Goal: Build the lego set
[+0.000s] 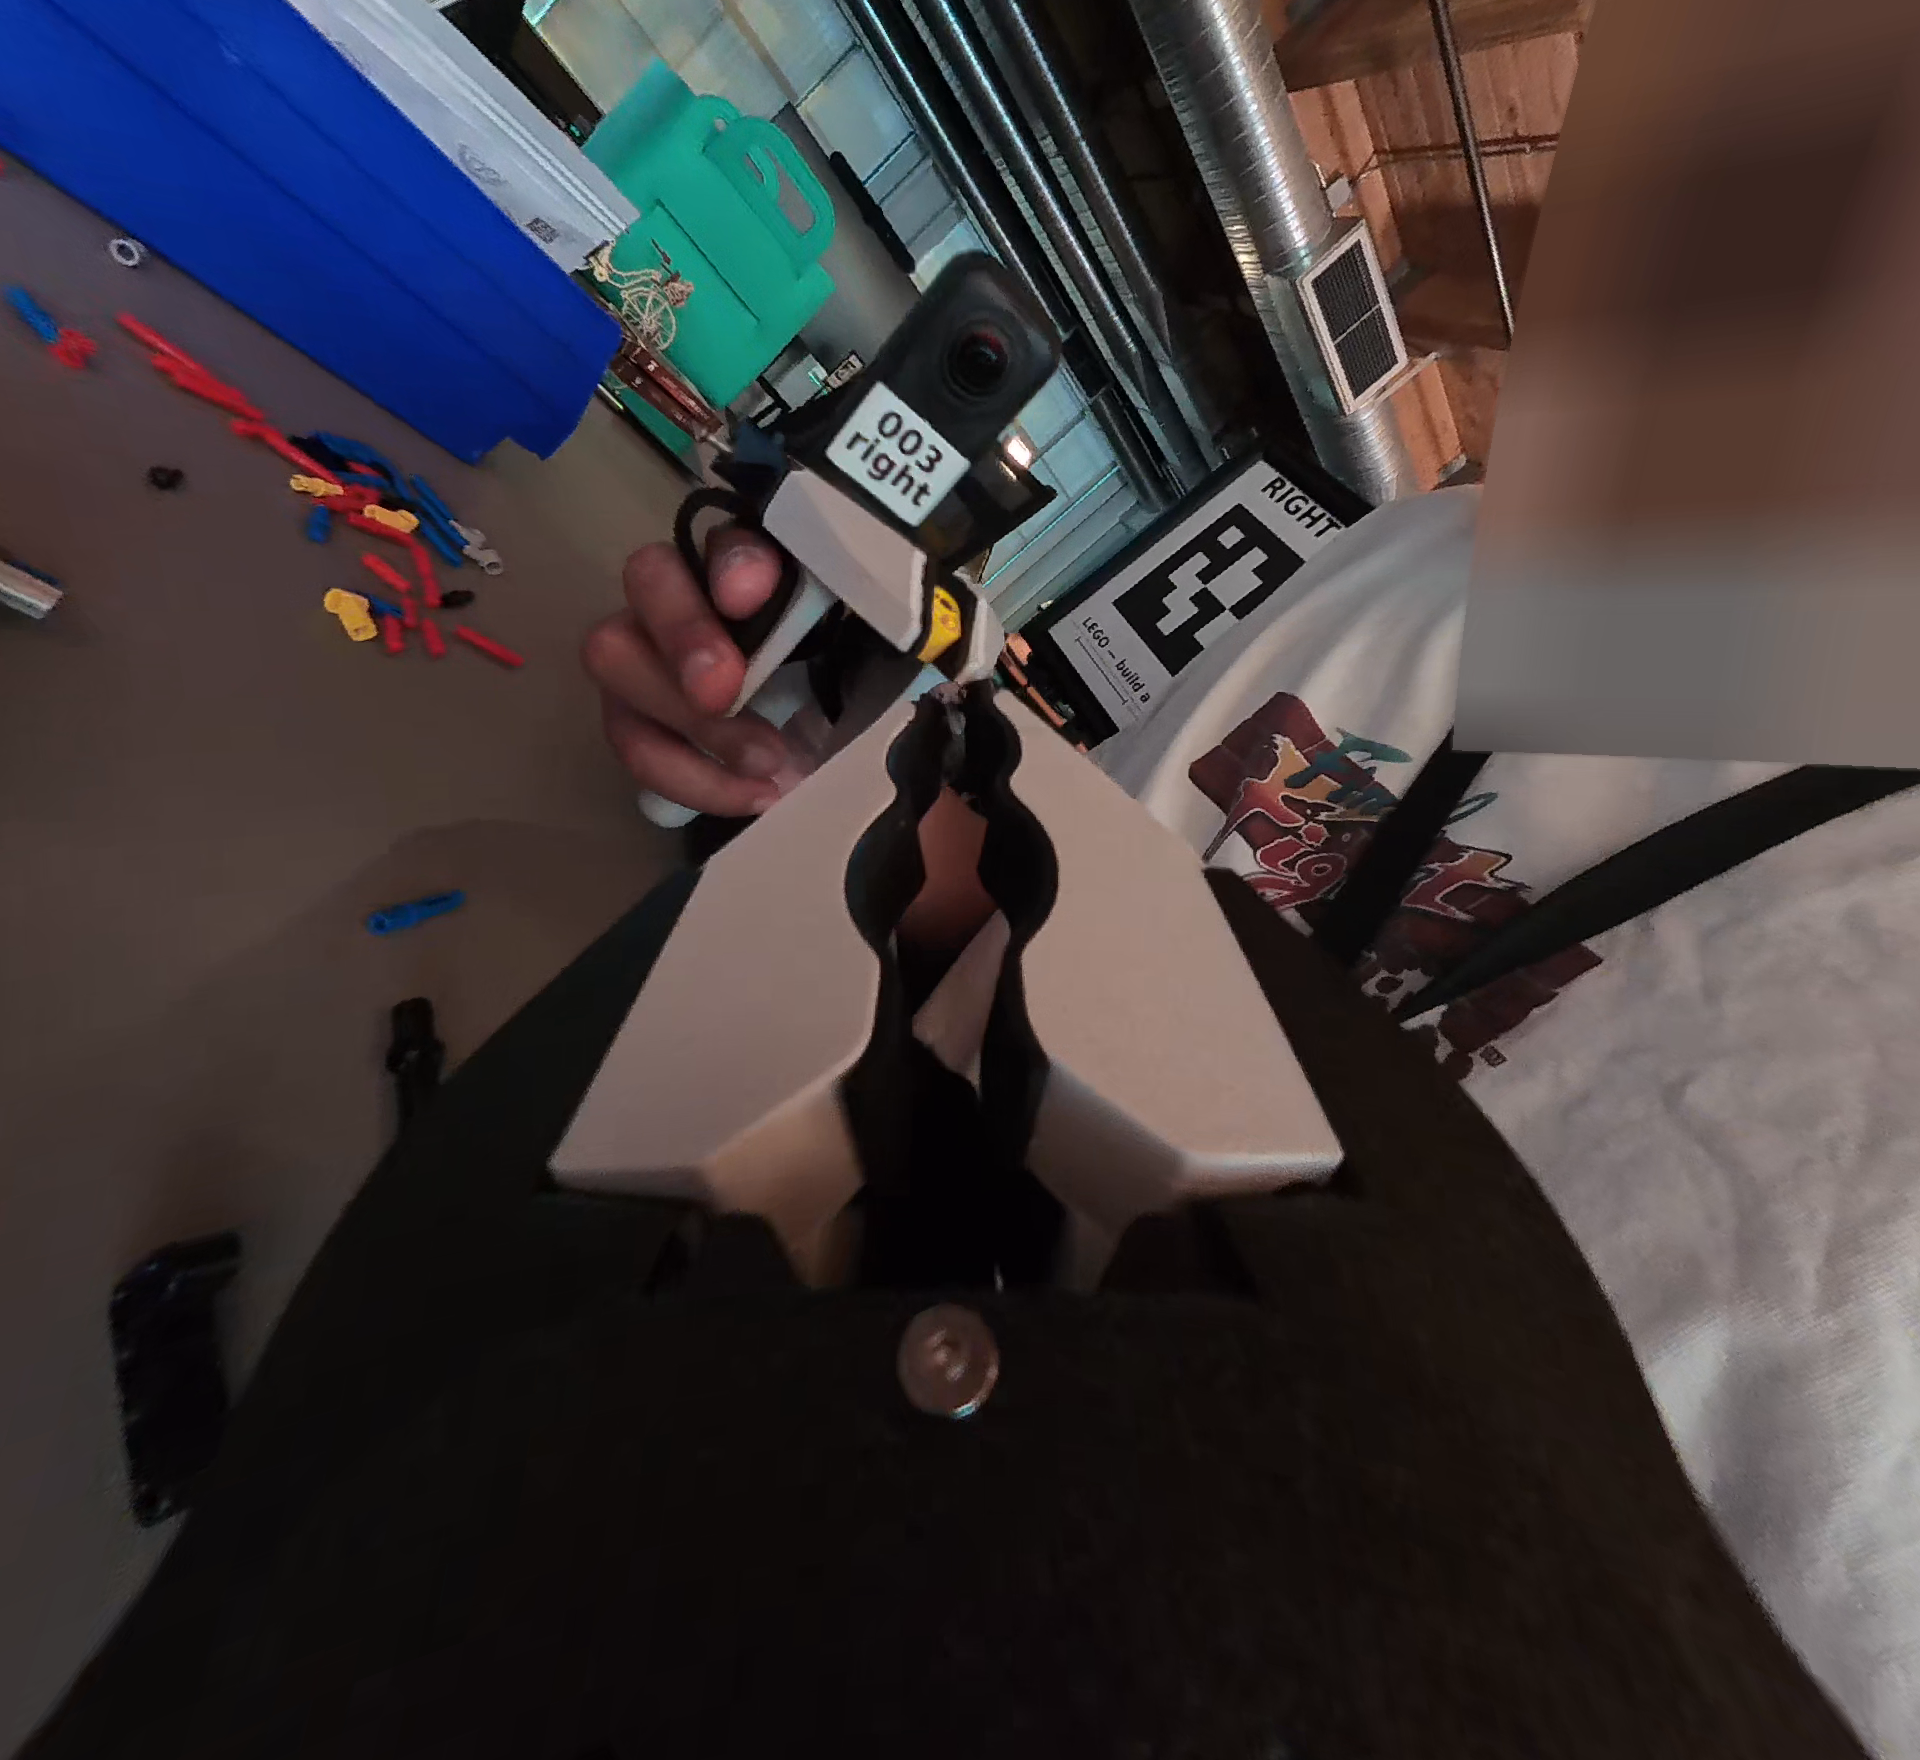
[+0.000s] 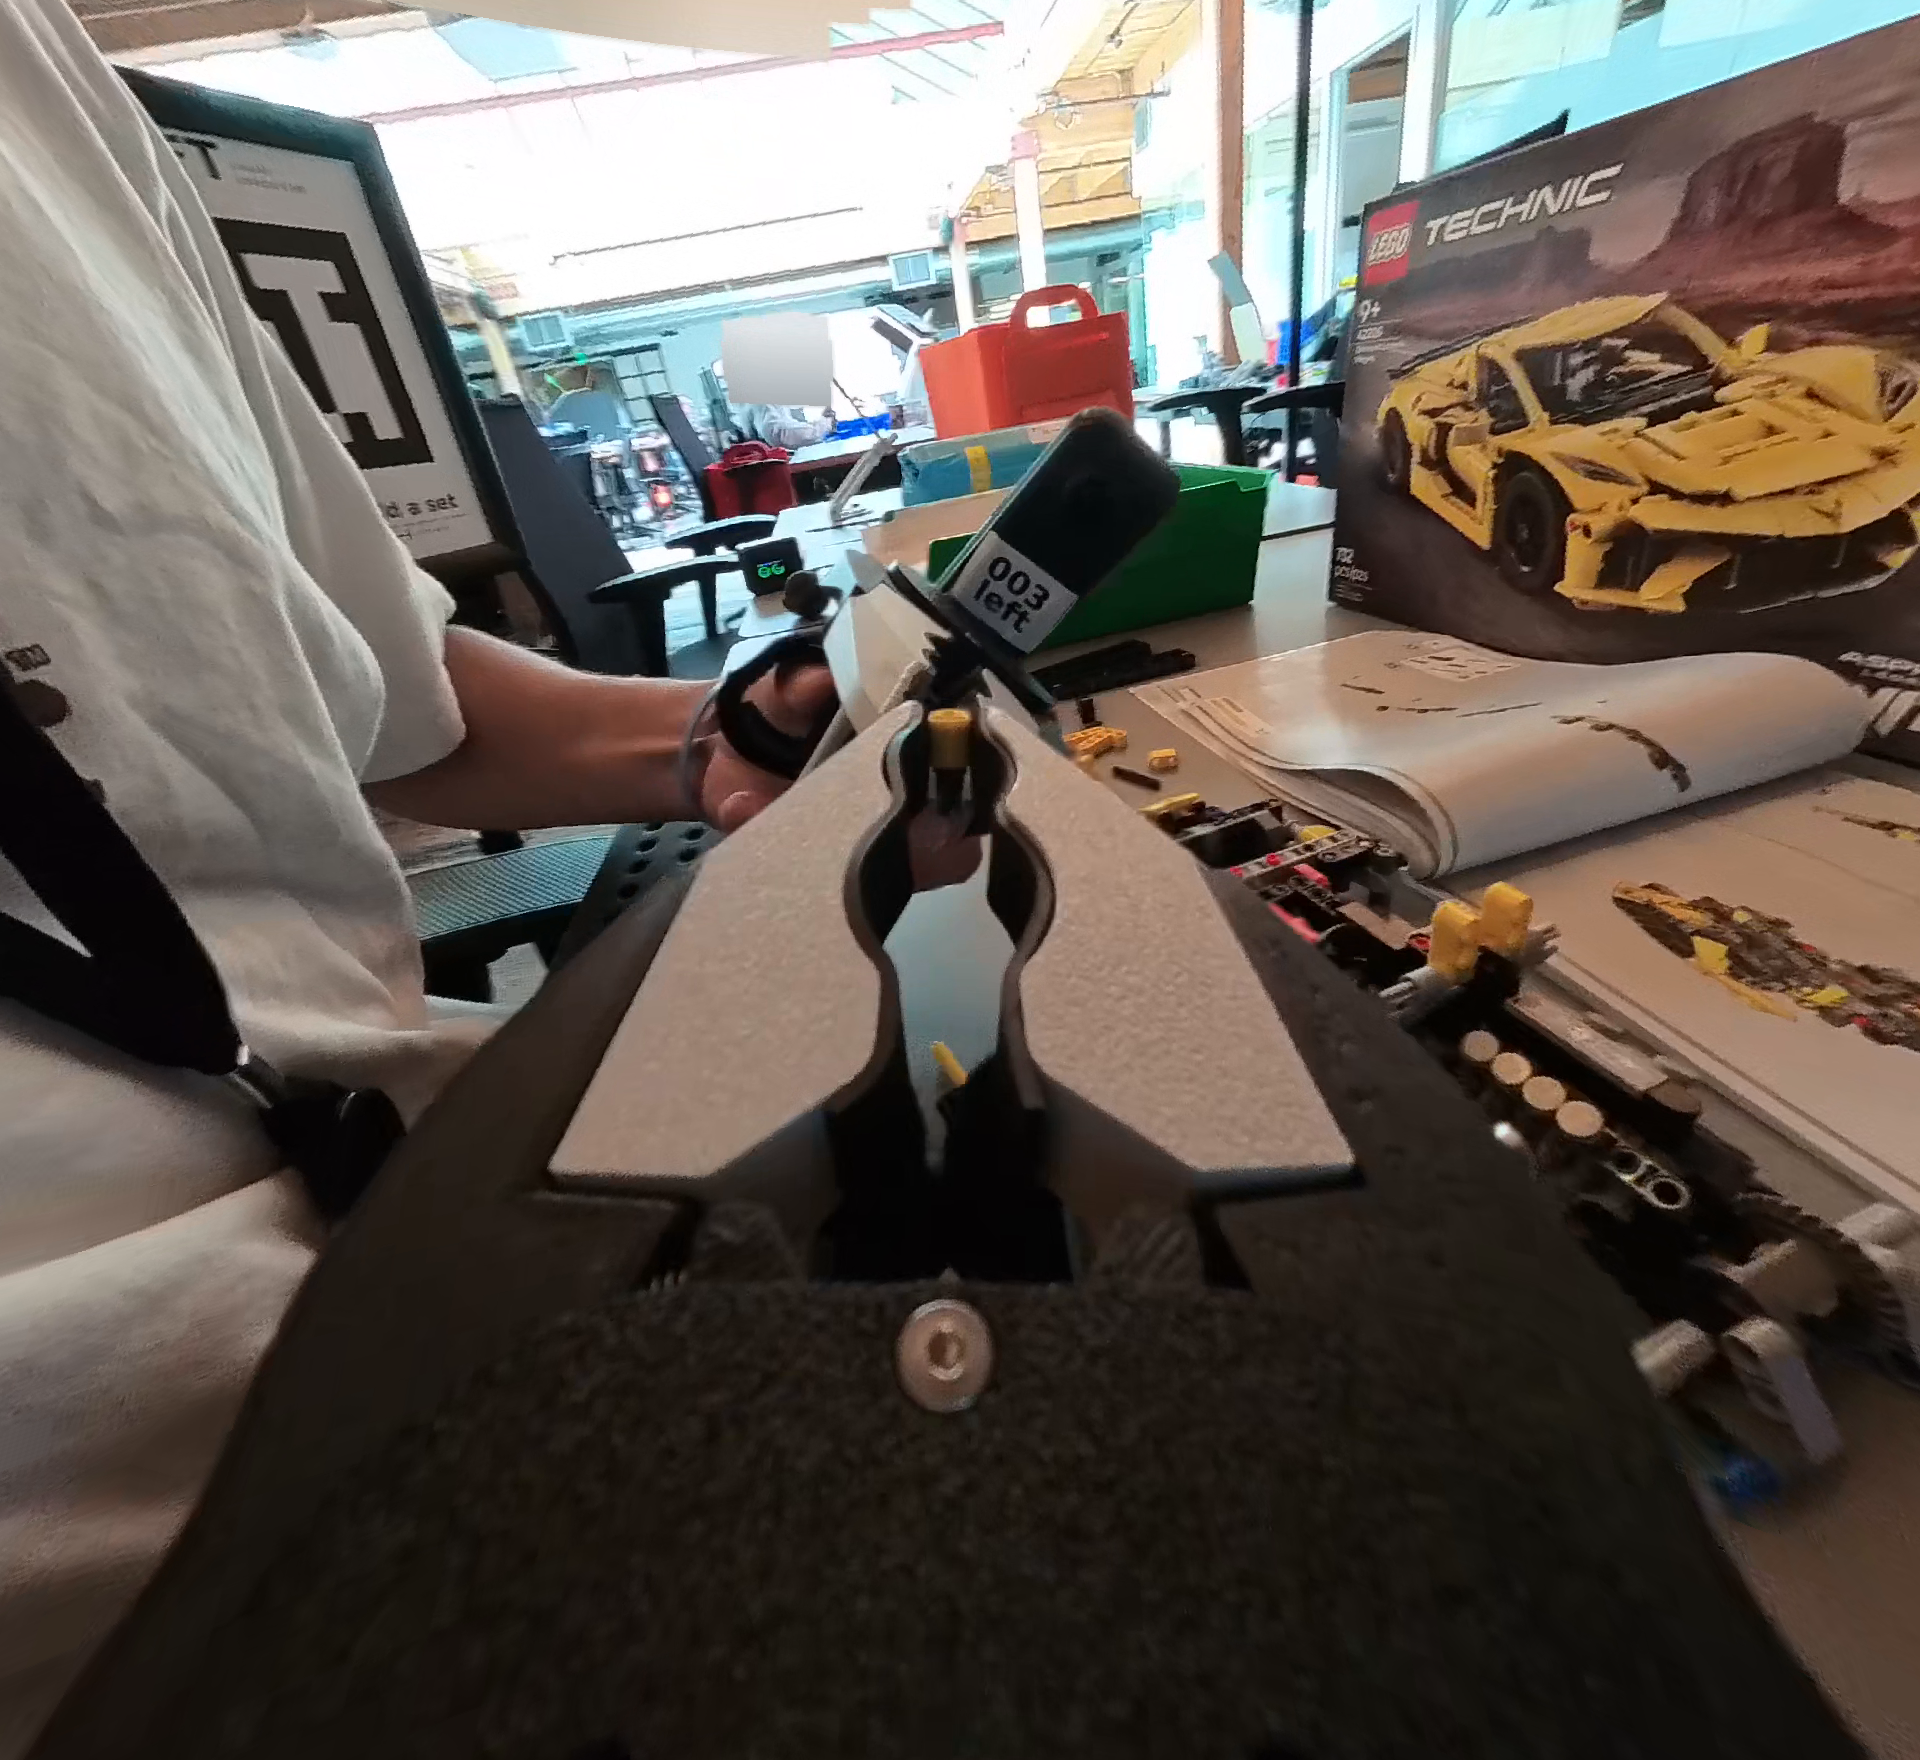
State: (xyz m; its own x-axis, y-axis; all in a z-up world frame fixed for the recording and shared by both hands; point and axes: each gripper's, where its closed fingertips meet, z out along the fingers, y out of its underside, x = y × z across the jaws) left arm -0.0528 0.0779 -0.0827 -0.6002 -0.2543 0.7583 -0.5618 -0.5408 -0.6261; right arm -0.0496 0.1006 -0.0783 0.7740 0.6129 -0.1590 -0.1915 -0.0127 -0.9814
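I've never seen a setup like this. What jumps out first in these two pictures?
Two hand-held grippers meet tip to tip in mid-air, and the right gripper pinches a small yellow piece at its tips. Behind, on the table's right, stands a big box showing a yellow sports car, with an open instruction booklet before it. In the other view, red, blue and yellow loose pieces lie scattered beside a blue bin.

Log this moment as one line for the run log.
stage: mid-air part mating | right tool: shut on yellow-tipped piece | left tool: tips meet right tool's, grip unclear | chassis: on table beside open manual
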